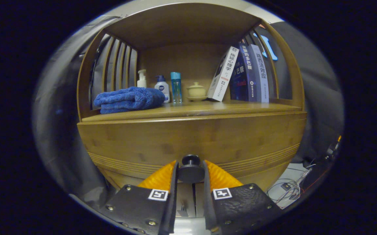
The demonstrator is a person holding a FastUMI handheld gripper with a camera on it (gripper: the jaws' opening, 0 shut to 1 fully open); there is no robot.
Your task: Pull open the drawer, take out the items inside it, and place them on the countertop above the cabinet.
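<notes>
Nearest the lens: gripper (191, 173), fingers (174, 182) drawn in tight, one each side of the round black drawer knob (191, 169), both pressing on it by the look of things. So it's clamped on the knob, w/ the drawer itself not yet out: the curved bamboo drawer front (191, 140) sits flush under the shelf edge, no gap showing.

Step in hand, I'd say: grip made, pull about to start. Next move calls for a straight draw back along the finger line, level, no twist, or the knob may slip from the pads. Items inside are hidden behind the closed front, can't tell what's in there.

Up on the wooden countertop (208, 109), L to R: folded blue terry towel (128, 99), white pump bottle (142, 79) behind it, white bottle w/ dark blue pump (162, 88), clear tube w/ teal cap (176, 87), small cream lidded ceramic cup on saucer (196, 91), then a row of leaning books (247, 76). Free spot for drop-off looks to be front-centre, ahead of the cup.

Pose: gripper held low, aimed square at the drawer front, roughly level, centred on the knob.
</notes>
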